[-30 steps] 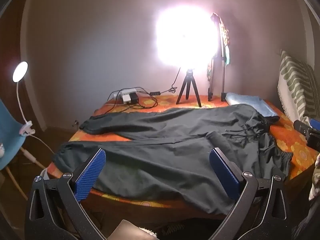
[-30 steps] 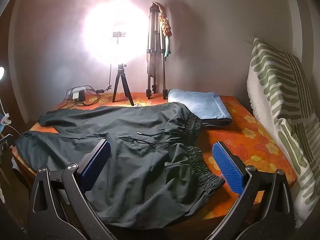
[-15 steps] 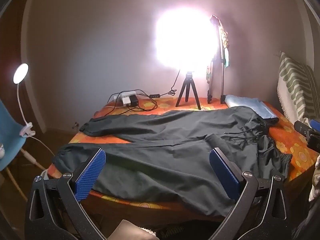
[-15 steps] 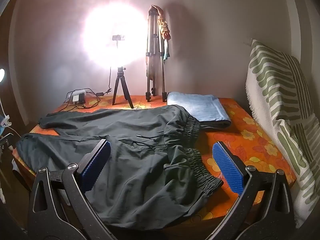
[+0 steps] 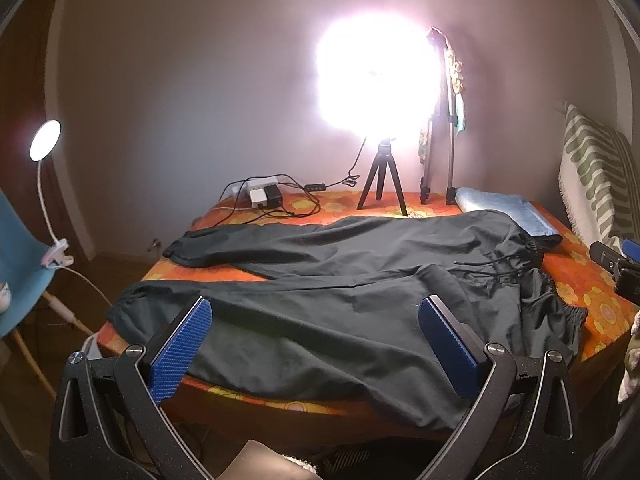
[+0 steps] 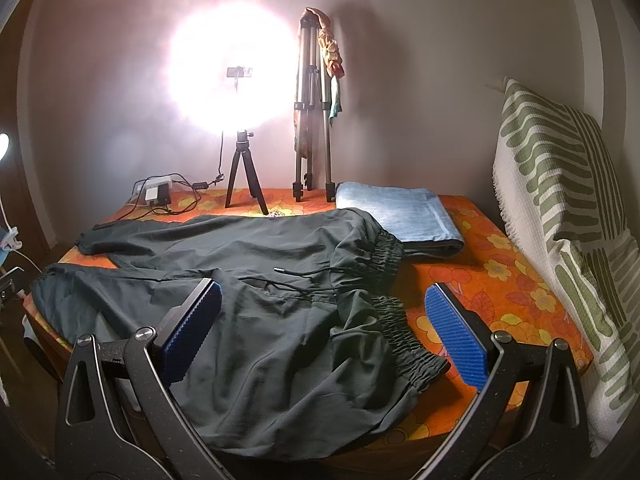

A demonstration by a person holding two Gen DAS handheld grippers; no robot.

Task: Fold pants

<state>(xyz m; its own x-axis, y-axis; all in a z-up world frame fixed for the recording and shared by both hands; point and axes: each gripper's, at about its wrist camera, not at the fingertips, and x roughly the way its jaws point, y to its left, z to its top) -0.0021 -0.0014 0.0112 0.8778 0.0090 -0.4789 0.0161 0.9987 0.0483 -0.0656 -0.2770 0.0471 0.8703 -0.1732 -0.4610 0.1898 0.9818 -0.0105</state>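
Note:
Dark green pants (image 5: pixel 340 300) lie spread flat across the orange flowered table (image 5: pixel 592 292), legs to the left and the elastic waistband (image 6: pixel 394 320) with its drawstring (image 6: pixel 304 274) to the right. My left gripper (image 5: pixel 316 344) hangs open above the near leg, nothing between its blue pads. In the right wrist view the pants (image 6: pixel 260 320) fill the table's left and middle. My right gripper (image 6: pixel 324 332) is open too, held over the waist end near the front edge, its right pad above bare cloth of the table (image 6: pixel 500 288).
A ring light on a small tripod (image 6: pixel 242 172) and a taller folded tripod (image 6: pixel 312 120) stand at the back wall. A power strip with cables (image 5: pixel 264 196) lies back left, a folded blue towel (image 6: pixel 396 214) back right. A striped cushion (image 6: pixel 568 216) leans at right; a clip lamp (image 5: pixel 46 148) at left.
Both cameras have drifted slightly, so the table and pants sit a little lower in view. The pants have not moved and both grippers stay open.

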